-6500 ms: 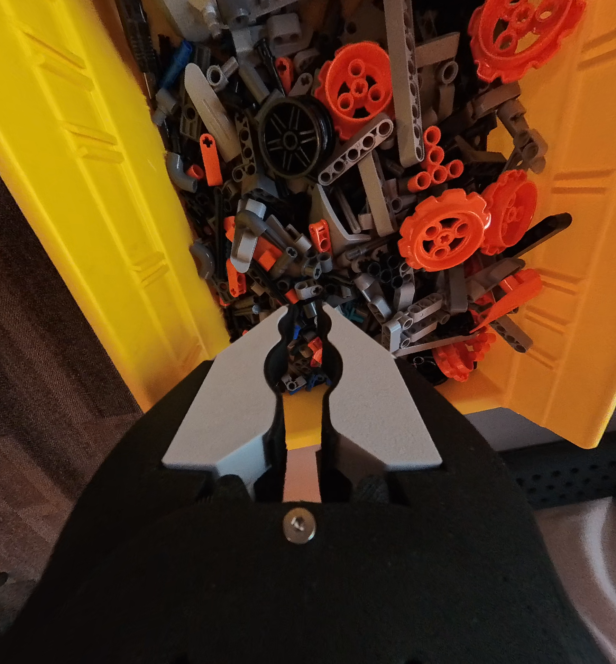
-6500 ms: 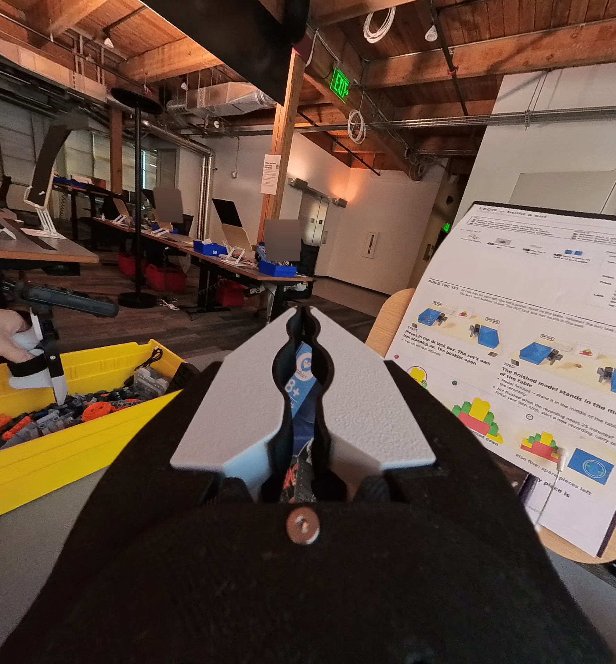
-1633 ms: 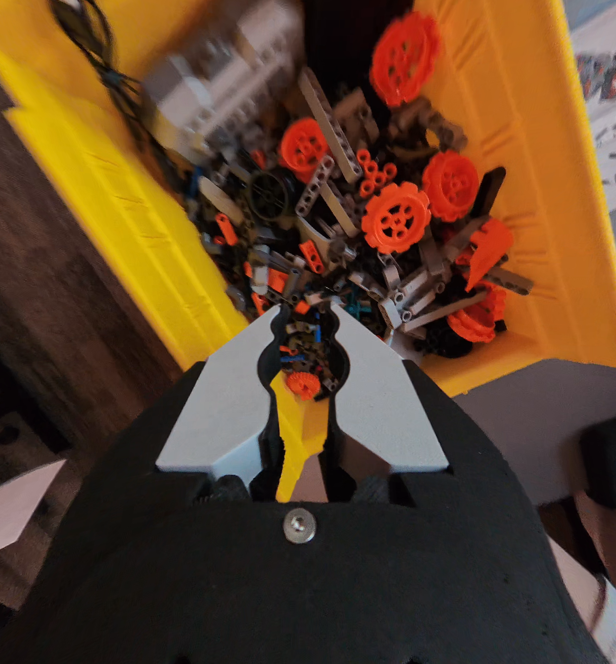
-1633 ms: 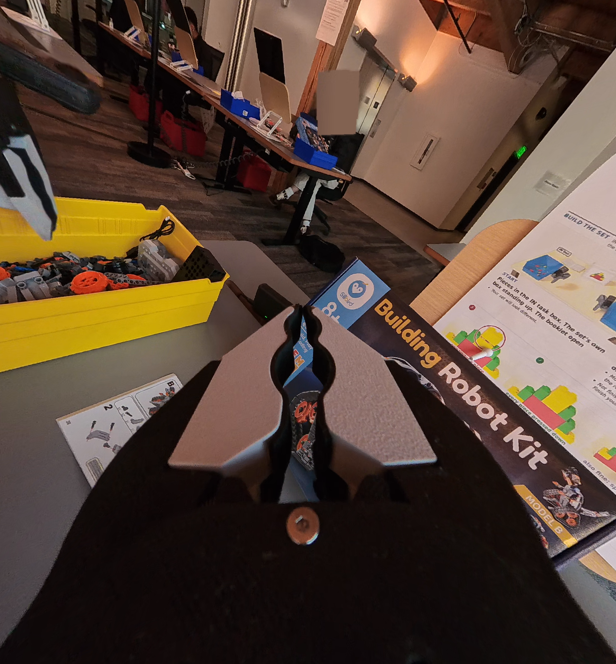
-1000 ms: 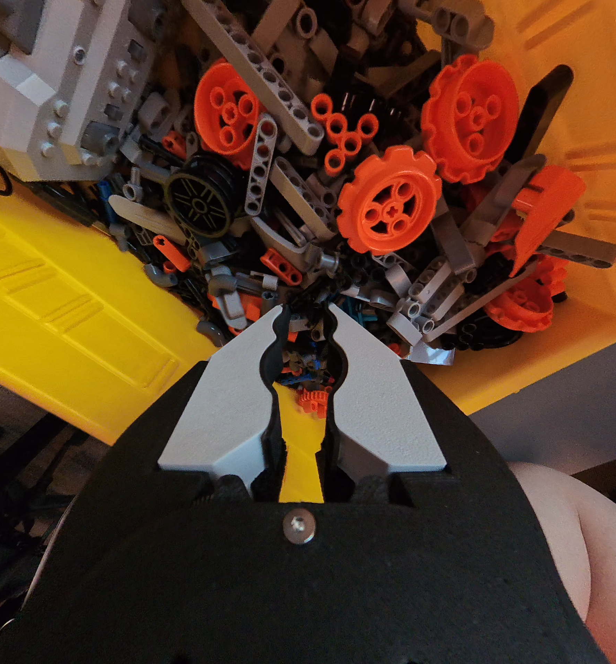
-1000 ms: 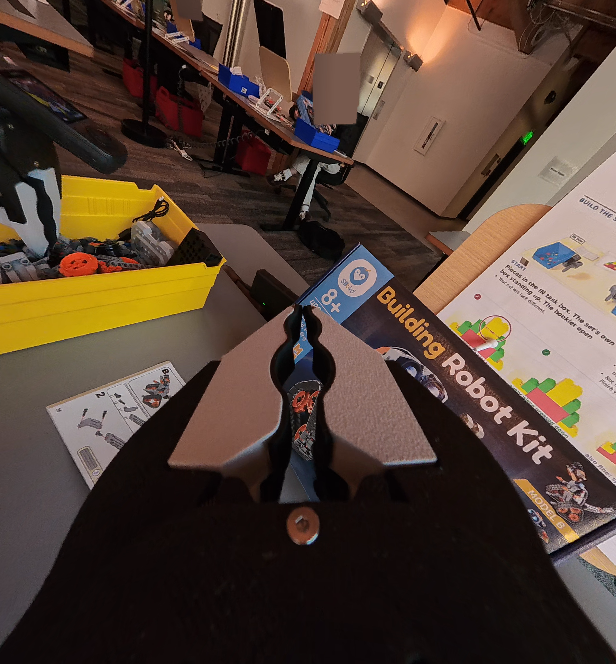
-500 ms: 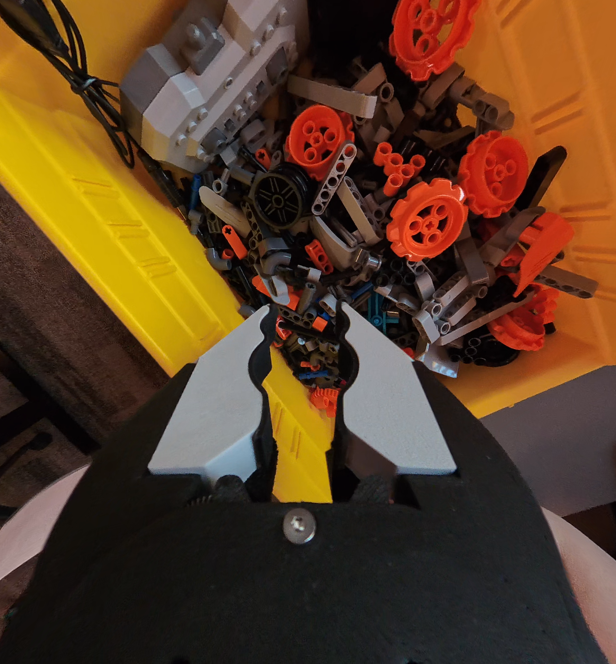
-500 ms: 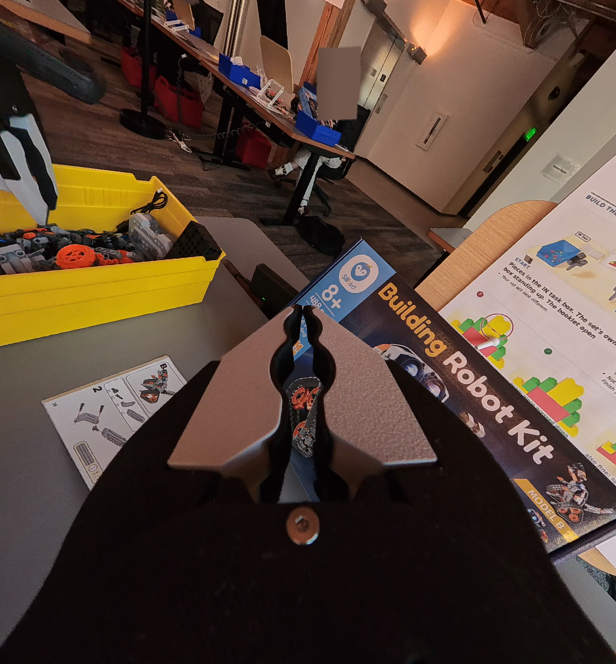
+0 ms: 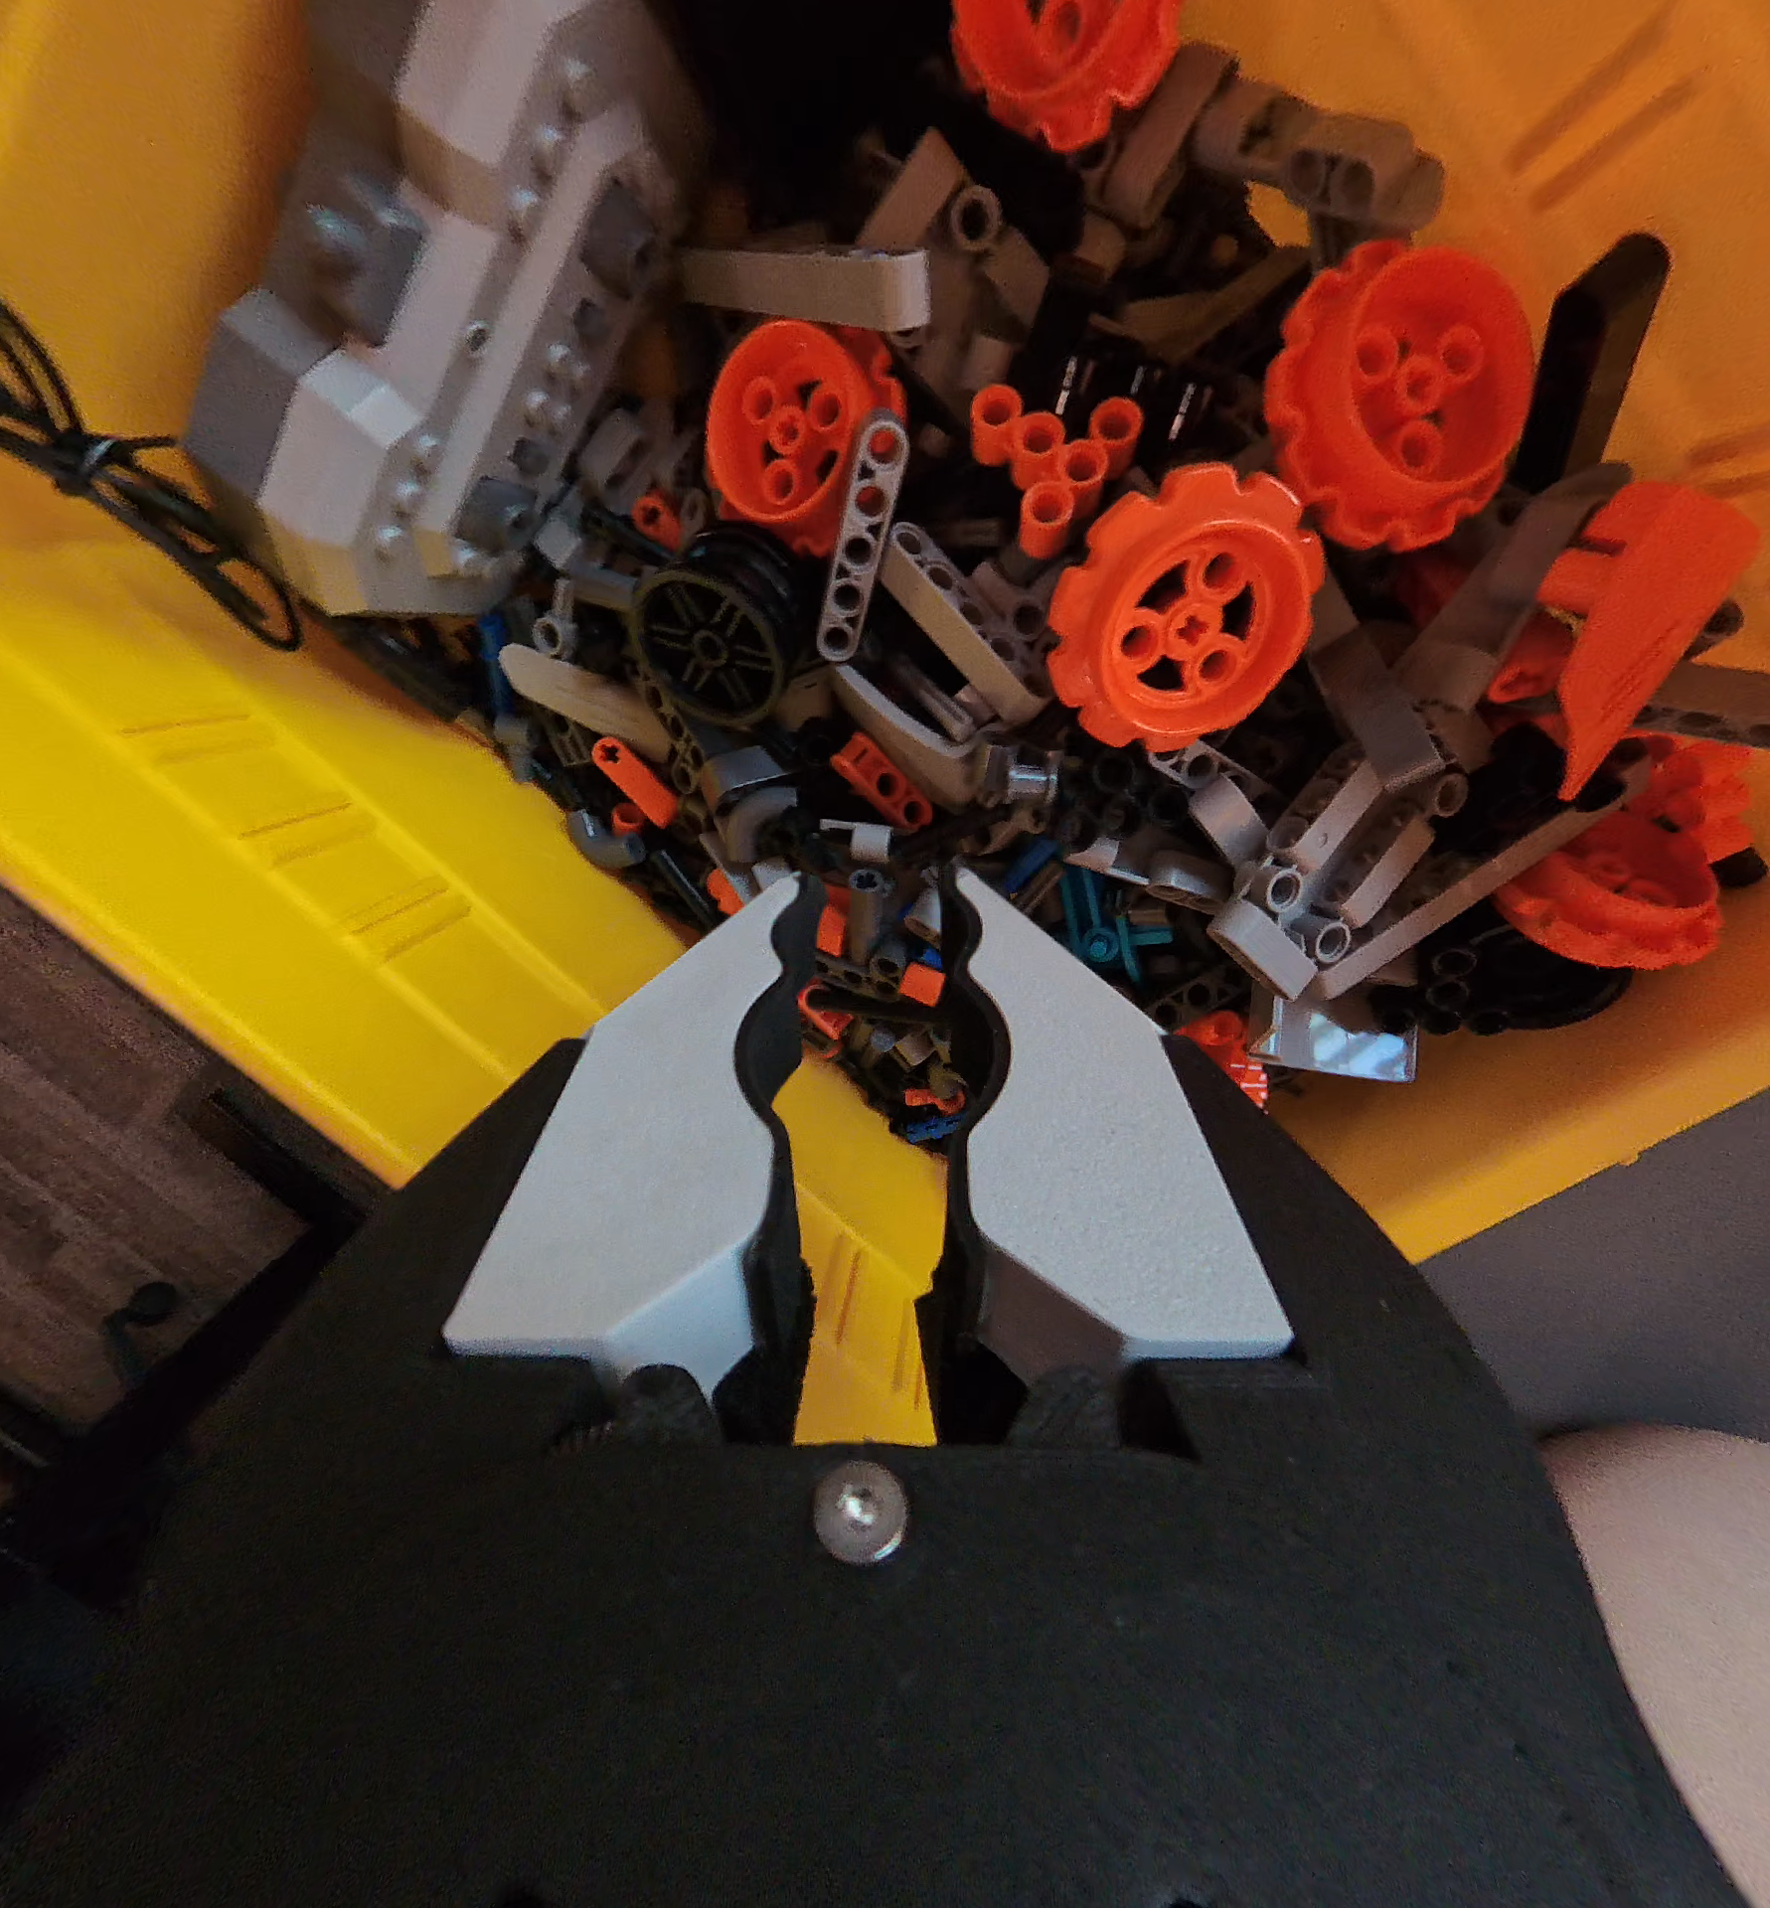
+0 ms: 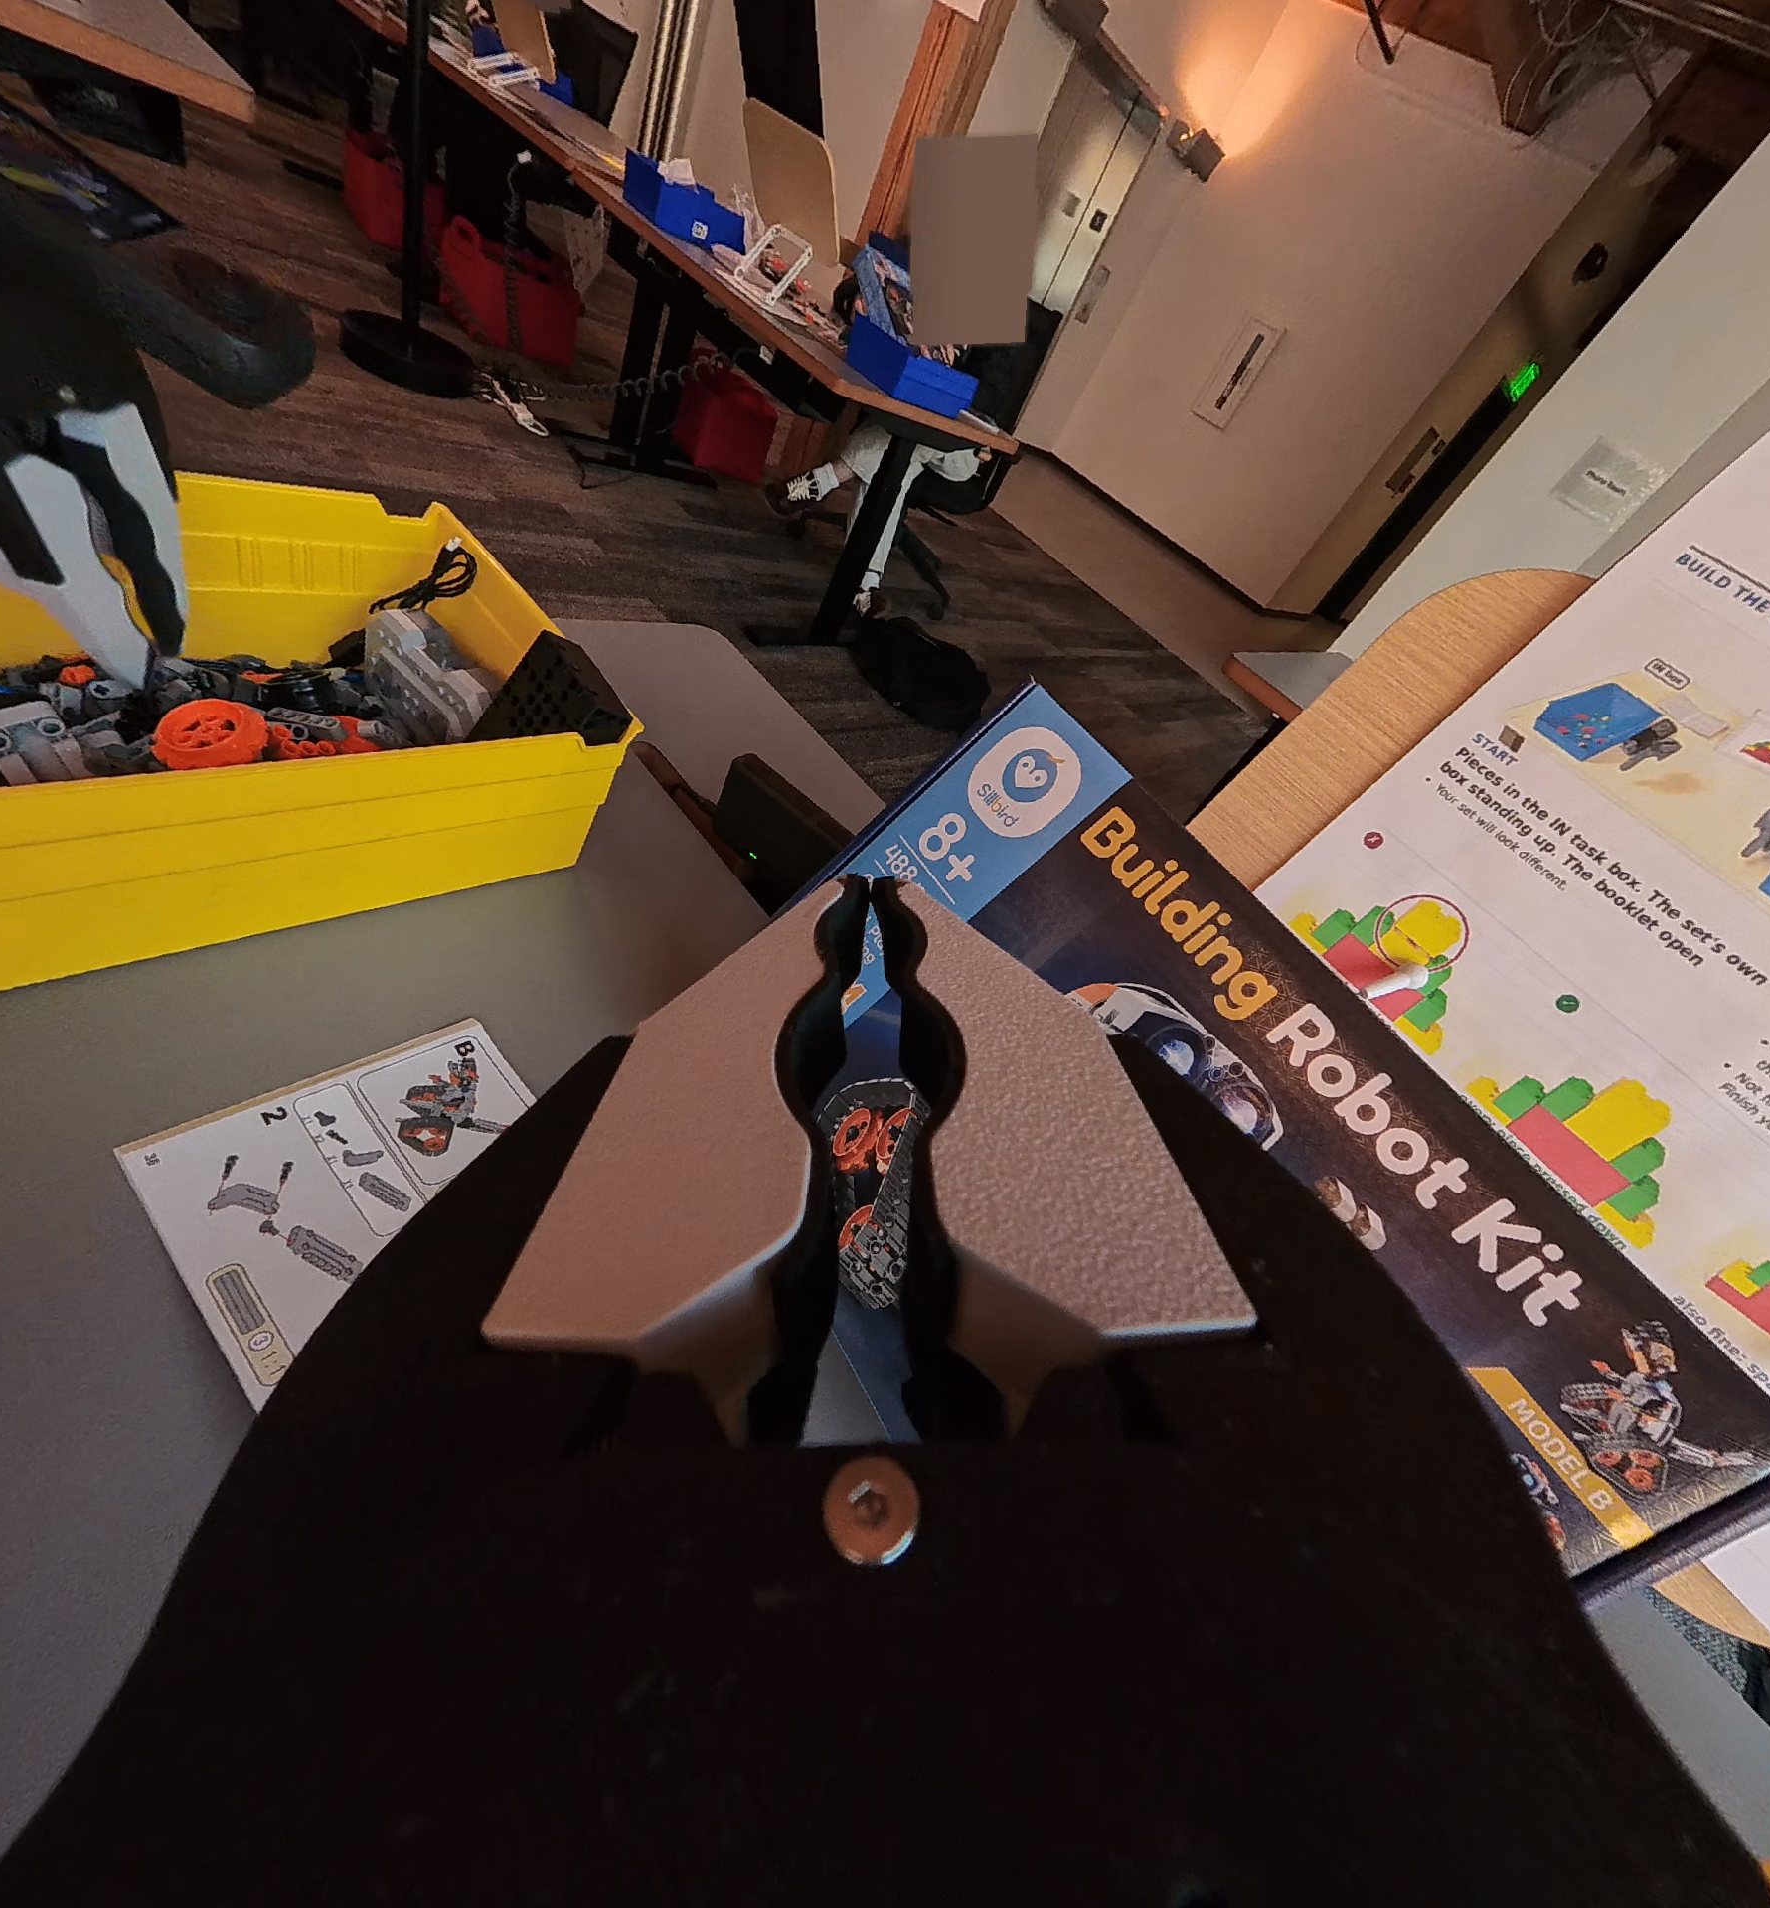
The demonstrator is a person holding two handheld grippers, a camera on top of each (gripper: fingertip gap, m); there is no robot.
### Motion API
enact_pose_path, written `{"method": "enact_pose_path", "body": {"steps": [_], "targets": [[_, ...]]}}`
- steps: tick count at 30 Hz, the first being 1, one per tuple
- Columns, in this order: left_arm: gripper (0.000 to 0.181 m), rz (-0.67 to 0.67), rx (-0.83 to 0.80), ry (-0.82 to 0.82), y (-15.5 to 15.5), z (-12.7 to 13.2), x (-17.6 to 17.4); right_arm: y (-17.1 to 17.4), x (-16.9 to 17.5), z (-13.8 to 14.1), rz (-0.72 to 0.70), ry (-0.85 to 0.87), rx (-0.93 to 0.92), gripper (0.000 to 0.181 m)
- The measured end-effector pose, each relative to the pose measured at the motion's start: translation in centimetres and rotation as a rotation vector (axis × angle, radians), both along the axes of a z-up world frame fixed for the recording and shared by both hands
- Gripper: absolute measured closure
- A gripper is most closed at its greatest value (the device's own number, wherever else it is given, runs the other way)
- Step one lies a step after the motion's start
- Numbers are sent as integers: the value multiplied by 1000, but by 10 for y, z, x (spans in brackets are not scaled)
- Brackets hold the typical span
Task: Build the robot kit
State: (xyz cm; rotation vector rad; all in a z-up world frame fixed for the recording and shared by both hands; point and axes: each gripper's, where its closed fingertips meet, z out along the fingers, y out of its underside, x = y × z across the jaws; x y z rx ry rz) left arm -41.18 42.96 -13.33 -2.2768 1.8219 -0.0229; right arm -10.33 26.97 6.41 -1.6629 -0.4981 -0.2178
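Observation:
My left gripper (image 9: 880, 893) hangs over a yellow bin (image 9: 343, 826) full of small building parts. Its jaws stand a little apart, and its tips are down at the pile, around a short grey pin (image 9: 863, 909). Whether they touch the pin I cannot tell. Orange toothed wheels (image 9: 1185, 609), a black spoked wheel (image 9: 710, 640) and a large grey block (image 9: 426, 341) lie farther in. My right gripper (image 10: 870, 888) is shut and empty above a dark blue kit box (image 10: 1273, 1084). The left gripper also shows in the right wrist view (image 10: 127, 619), dipping into the bin (image 10: 240, 847).
A loose instruction sheet (image 10: 323, 1156) lies on the grey table (image 10: 85, 1342) between bin and box. A white instruction board (image 10: 1634, 878) leans at the right. A small black device (image 10: 767, 826) sits behind the box. A black cable (image 9: 85, 465) lies in the bin's far corner. The gap from one gripper's tips to the other's is roughly 40 centimetres. The right gripper is farther from the large grey block (image 9: 426, 341), some 40 centimetres, than the left, some 10 centimetres. Seen from the right wrist view (image 10: 421, 660) as well.
My left gripper has dropped closer to the pile, and its jaws have narrowed since half a second ago. My right gripper has stayed shut and has hardly moved.

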Motion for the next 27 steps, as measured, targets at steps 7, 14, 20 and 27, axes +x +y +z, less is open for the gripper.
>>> {"method": "enact_pose_path", "body": {"steps": [7, 14, 20, 27], "targets": [[155, -87, -22, 9, -7, -9, 3, 0, 0, 0, 4, 2, -1, 180], [158, -122, 24, 24, -4, -10, 8, -1, -1, 1, 5, -4, -2, 180], [167, -153, 46, 47, -5, -10, 9, -1, 3, 1, 2, 3, -2, 180], [181, -122, 41, 73, -7, -5, -6, -2, 3, 3, 3, 6, 3, 180]]}}
